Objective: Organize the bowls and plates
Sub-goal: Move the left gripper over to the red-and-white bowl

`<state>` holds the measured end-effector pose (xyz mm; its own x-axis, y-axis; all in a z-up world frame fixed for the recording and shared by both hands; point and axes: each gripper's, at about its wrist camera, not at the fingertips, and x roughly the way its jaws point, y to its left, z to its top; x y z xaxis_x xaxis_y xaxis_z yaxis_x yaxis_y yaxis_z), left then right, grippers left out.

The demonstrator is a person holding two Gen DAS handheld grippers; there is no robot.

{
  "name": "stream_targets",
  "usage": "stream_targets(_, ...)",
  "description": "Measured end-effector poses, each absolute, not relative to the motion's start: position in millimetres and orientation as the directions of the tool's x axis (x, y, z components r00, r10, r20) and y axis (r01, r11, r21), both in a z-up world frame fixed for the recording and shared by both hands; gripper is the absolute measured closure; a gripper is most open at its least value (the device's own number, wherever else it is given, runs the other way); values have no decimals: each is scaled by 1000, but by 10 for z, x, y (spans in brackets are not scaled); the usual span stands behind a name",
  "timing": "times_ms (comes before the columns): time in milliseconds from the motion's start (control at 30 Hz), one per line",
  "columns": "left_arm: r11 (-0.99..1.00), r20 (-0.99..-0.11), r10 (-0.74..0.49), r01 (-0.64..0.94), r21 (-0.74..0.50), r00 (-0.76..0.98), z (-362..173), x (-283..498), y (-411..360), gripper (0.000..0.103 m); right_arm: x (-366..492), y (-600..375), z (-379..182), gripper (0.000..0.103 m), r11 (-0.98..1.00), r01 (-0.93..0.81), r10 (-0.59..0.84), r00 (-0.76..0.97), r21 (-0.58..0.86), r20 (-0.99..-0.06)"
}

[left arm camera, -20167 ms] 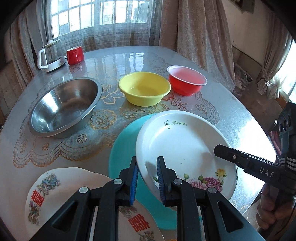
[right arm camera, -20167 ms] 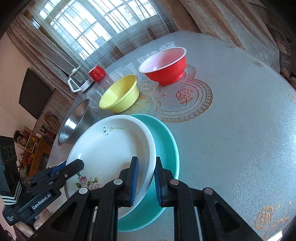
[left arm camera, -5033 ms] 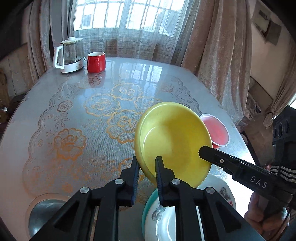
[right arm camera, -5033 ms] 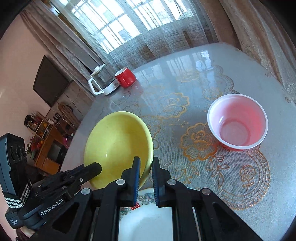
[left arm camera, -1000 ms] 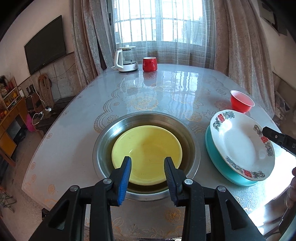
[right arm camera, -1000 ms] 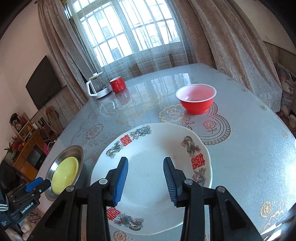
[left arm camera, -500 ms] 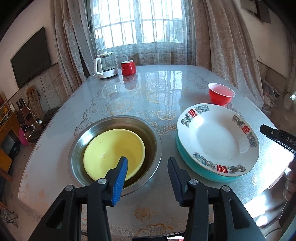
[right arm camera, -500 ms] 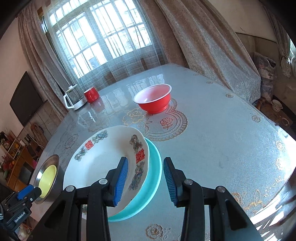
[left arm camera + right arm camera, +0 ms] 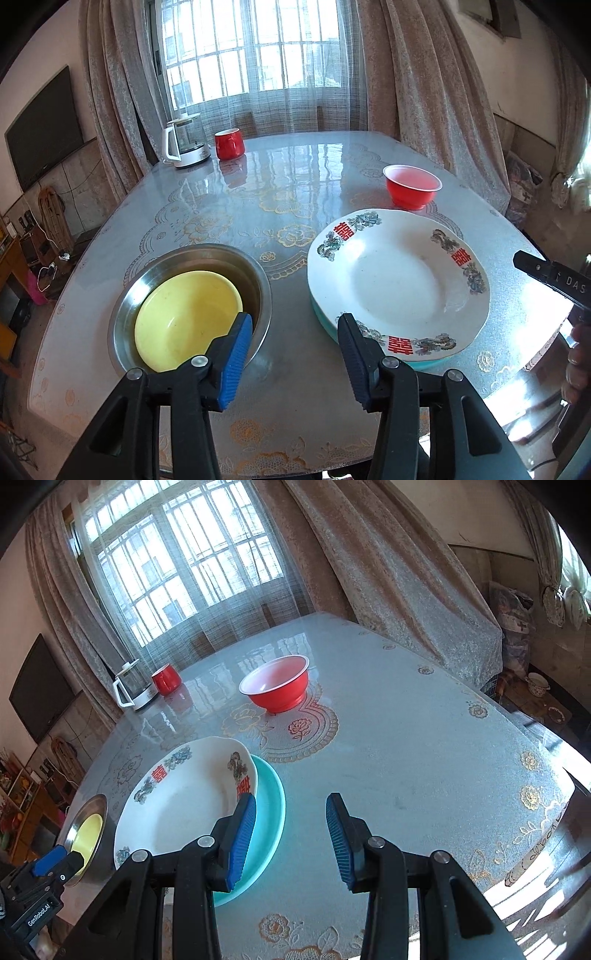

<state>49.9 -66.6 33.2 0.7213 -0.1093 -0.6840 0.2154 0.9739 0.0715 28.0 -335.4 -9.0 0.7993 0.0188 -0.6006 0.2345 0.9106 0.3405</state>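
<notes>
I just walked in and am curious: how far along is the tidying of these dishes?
Mostly done. The yellow bowl sits nested in the steel bowl, and the patterned plate tops the teal plate. Both grippers are open and empty. The red bowl stands alone, unstacked.

Bare table (image 9: 424, 760) fills the frame's right half. The red bowl (image 9: 276, 689) blocks upper centre. The stacked plates (image 9: 184, 794) obstruct lower left

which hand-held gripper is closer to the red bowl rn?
Right, though neither is close. The right hand-held gripper hangs open beside the plate stack, with the red bowl straight ahead. The left hand-held gripper sits open between the steel bowl and the stack, farther back.
</notes>
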Motion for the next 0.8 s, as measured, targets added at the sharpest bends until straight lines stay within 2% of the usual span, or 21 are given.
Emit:
stream_targets(300,961,-699,-152,271,62,699,368,718,-870,54,340,-3552,-200,63,897,269,6,785,350,-620)
stream_targets(467,947,-730,-212,322,12,650,357,875,-1011,54,421,-3618,-235,63,898,261,20,779,353,-627)
stream_targets(800,948,-738,-198,318,24,645,471,1133,-1183,54,627,-3646,-175,63,911,200,72,785,362,-615)
